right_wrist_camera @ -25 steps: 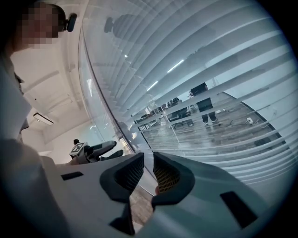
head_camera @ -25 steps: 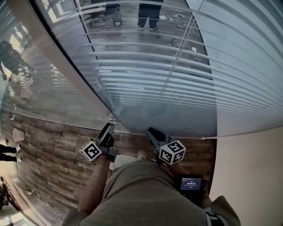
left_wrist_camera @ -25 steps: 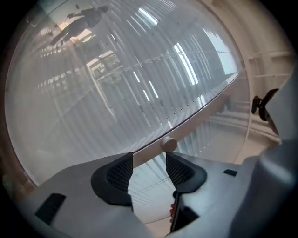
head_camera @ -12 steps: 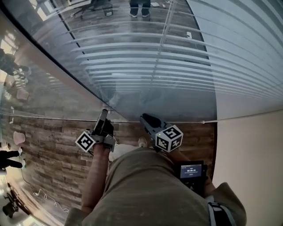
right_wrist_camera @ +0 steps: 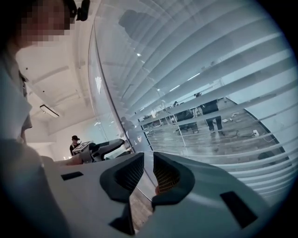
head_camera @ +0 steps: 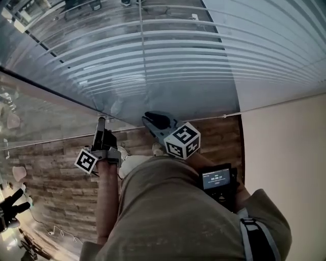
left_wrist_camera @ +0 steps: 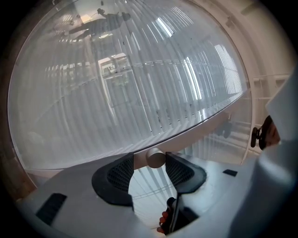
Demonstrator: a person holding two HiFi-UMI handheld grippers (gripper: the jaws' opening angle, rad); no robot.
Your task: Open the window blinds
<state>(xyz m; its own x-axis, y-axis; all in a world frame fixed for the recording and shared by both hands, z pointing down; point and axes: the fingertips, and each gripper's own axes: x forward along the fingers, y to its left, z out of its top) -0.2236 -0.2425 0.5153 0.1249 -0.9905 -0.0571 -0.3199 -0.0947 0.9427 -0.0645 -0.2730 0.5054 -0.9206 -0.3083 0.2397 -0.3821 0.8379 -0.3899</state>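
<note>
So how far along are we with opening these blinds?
Done: the slats stand partly tilted, floor showing between them. In hand: the left tongs straddle a round knob, not clamped; the right tongs are empty. Left: grip and probably turn that knob.

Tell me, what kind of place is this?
Probably an office: a glass partition wall hung with horizontal slat blinds, a wood-plank floor, and people standing in the room beyond the glass.

Blinds [head_camera: 193,56] close ahead, glass [head_camera: 46,109] left, wall [head_camera: 285,153] right
</note>
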